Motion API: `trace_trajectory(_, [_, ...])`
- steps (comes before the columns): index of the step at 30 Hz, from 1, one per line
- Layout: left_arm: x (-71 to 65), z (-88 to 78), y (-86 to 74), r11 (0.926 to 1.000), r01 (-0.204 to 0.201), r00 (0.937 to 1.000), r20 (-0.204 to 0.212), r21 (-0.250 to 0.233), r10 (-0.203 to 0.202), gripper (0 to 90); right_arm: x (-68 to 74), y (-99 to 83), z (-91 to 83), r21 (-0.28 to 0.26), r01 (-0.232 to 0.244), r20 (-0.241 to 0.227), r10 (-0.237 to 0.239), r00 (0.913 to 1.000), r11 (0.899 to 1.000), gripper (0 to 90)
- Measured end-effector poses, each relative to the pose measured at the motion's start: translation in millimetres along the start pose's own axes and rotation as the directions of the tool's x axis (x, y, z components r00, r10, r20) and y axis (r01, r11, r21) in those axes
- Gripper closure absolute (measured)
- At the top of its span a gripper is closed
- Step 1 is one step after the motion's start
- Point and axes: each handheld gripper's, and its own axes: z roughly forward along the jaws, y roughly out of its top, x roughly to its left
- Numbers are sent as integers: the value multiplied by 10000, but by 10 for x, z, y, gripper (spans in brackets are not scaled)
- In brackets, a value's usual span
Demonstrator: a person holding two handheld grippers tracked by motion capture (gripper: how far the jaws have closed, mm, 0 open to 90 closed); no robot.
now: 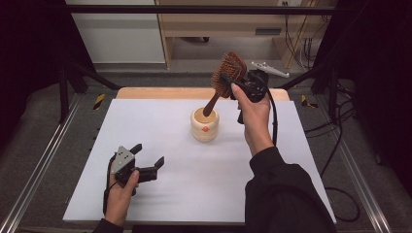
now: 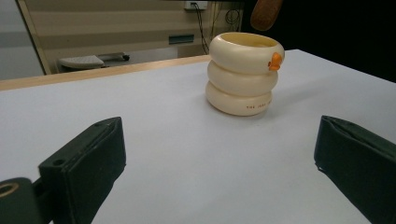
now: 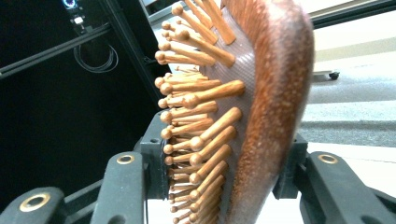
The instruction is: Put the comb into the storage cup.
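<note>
A wooden hairbrush (image 1: 227, 74) with wooden pins (image 3: 196, 126) hangs head-up above a cream ringed cup (image 1: 204, 124) with an orange duck bill. My right gripper (image 1: 238, 80) is shut on the brush head, one jaw on the pin side and one on the smooth back (image 3: 275, 107). The brush handle tip (image 1: 209, 109) dips into the cup's mouth. My left gripper (image 1: 148, 154) rests low on the white mat at the front left, open and empty. Its view looks between its jaws toward the cup (image 2: 243, 72), with the handle tip (image 2: 265, 13) above it.
A white mat (image 1: 160, 121) covers the table, with a wooden edge (image 1: 160, 92) at the back. Black frame rails (image 1: 43, 160) run along both sides. Cables (image 1: 335, 145) trail on the floor at the right.
</note>
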Motion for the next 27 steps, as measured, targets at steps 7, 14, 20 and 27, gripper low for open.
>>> trace_trajectory(7, [-1, 1, -2, 10000, 10, 10000, 14, 1, -10, 23, -36, -64, 63, 138, -53, 120, 51, 9999, 9999, 511])
trace_trajectory(14, [7, 4, -3, 10000, 6, 10000, -8, -3, -6, 23, -72, -132, 147, 289, -37, 201, 32, 9998, 9996, 511])
trace_trajectory(20, [15, 1, -2, 10000, 15, 10000, -9, -7, -15, 23, -100, -201, 210, 376, -122, 258, 113, 9996, 9992, 511])
trace_trajectory(27, [19, 1, -2, 10000, 5, 10000, -38, 12, -5, 23, -115, -261, 259, 477, -77, 338, 61, 9994, 9988, 510])
